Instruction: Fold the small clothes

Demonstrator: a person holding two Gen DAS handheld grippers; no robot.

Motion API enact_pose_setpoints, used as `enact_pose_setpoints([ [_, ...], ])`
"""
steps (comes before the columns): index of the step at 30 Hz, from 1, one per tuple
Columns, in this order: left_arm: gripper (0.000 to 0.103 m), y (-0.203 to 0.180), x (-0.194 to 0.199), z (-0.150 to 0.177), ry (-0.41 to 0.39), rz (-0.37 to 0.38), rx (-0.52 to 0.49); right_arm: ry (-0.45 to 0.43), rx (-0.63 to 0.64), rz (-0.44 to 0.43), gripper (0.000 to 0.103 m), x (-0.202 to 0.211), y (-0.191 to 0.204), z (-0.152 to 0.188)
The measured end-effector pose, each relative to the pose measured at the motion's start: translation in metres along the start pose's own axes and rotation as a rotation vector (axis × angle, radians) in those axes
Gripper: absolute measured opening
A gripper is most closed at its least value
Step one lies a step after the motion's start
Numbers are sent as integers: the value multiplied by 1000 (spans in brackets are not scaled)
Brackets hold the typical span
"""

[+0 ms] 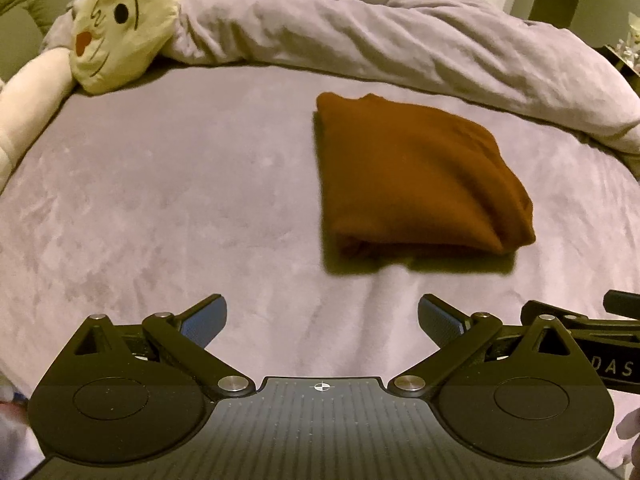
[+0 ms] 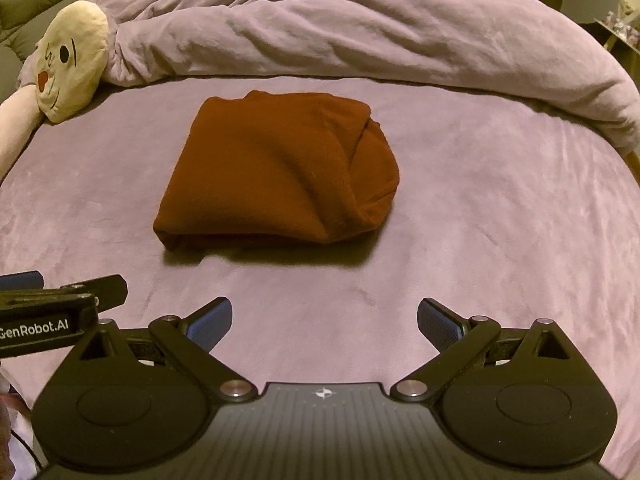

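Observation:
A rust-brown garment (image 1: 416, 176) lies folded into a compact rectangle on the mauve bed sheet (image 1: 160, 200); it shows in the right wrist view (image 2: 276, 176) too. My left gripper (image 1: 322, 322) is open and empty, held near the sheet short of the garment and to its left. My right gripper (image 2: 324, 322) is open and empty, just in front of the garment's near edge. The right gripper's side shows at the right edge of the left wrist view (image 1: 600, 328). The left gripper's side shows at the left edge of the right wrist view (image 2: 60, 304).
A bunched mauve duvet (image 2: 360, 28) runs across the back of the bed. A cream plush toy with a drawn face (image 1: 124, 24) lies at the back left, also in the right wrist view (image 2: 72, 60). White cupboard doors stand beyond.

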State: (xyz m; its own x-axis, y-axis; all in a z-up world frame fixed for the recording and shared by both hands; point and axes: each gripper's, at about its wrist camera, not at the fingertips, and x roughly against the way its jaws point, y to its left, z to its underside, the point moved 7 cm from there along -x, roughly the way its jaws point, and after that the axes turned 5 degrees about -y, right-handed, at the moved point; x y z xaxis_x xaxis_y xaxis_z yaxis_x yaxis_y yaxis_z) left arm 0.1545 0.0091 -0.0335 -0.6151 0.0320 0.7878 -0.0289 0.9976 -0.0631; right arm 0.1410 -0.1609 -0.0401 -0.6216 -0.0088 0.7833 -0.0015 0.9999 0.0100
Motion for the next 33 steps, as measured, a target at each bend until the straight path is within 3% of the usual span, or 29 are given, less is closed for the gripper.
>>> enact_pose_setpoints([
  [33,103,-5,10,3,-31,1,-40,-22,-10,3,99,11,-3,2],
])
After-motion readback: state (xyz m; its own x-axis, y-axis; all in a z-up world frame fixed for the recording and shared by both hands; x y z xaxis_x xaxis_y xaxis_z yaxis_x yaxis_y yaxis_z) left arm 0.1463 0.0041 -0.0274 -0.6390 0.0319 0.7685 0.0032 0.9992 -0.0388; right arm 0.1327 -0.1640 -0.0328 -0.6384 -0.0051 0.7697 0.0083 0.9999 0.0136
